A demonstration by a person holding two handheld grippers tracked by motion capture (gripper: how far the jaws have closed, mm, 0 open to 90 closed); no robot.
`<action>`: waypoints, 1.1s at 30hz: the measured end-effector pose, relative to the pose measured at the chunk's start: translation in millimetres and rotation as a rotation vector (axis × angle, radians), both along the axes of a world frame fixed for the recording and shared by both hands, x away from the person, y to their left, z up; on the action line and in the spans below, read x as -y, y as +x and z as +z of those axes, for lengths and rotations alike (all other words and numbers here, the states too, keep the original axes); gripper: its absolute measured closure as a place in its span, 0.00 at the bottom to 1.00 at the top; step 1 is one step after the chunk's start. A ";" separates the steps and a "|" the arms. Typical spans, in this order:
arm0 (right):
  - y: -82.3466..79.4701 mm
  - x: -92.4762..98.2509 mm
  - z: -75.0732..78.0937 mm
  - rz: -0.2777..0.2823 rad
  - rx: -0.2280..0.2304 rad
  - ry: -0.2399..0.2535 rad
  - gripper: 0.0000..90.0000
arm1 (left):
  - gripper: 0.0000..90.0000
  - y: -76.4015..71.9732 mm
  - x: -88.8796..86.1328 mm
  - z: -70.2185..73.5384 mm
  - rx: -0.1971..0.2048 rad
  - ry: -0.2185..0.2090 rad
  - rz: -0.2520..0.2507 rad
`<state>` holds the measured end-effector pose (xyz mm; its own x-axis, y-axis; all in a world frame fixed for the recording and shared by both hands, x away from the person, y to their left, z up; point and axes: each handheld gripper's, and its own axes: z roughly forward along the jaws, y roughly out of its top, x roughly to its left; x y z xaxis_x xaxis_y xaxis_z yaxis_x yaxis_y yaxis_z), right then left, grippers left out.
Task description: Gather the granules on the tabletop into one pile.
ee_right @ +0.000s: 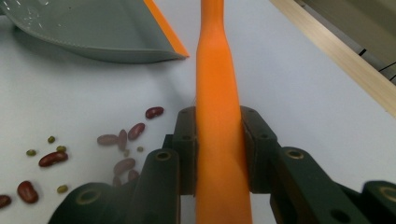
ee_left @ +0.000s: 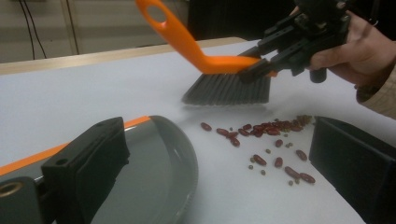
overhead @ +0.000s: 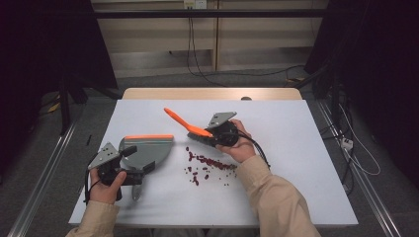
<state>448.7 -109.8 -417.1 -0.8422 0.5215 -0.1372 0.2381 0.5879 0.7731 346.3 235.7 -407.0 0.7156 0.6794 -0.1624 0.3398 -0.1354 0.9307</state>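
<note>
1. We see the right gripper [ee_right: 218,154] clamped on the orange plastic handle of a small hand brush [overhead: 190,127]; in the right gripper view its two black jaws press flat against both sides of the handle, parted no wider than the handle itself.
2. We see the left gripper [overhead: 132,168] at the near left of the white table [overhead: 296,163], over the rear of a grey plastic dustpan with an orange front lip [overhead: 148,146]. In the left gripper view its jaws stand wide apart, with the pan's rim running between them; we cannot tell whether they grip the pan's handle.
3. The brush's long axis runs diagonally in the high view: the looped end of the handle points up and away to the far left, and the dark grey bristles [ee_left: 227,88] sit at the low end beside the right gripper. In the left gripper view the bristle tips are just above the table, behind the spill.
4. The dustpan lies flat, its orange lip along the far edge and its rounded side toward the table's middle.
5. Between pan and brush we see scattered dark red kidney beans [overhead: 207,163] mixed with small green beans [ee_right: 51,139], strung out in a loose line near the table's middle, close to the pan's rounded side but not touching it.
6. The person's right hand [overhead: 242,143] wraps the right gripper, and the left hand [overhead: 106,187] holds the left one from below; both forearms wear beige sleeves [overhead: 276,197].
</note>
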 end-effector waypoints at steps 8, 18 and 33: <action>-14.4 -14.1 -2.3 0.079 -0.030 -0.039 0.79 | 0.05 -0.7 -2.0 -1.5 -0.003 0.010 -0.005; -41.3 -8.8 0.2 0.143 -0.053 -0.037 0.79 | 0.05 -4.0 -2.0 -2.4 -0.008 0.012 -0.016; -54.4 3.2 7.6 0.109 -0.052 0.015 0.79 | 0.05 -3.7 -1.5 -3.3 -0.010 0.021 -0.018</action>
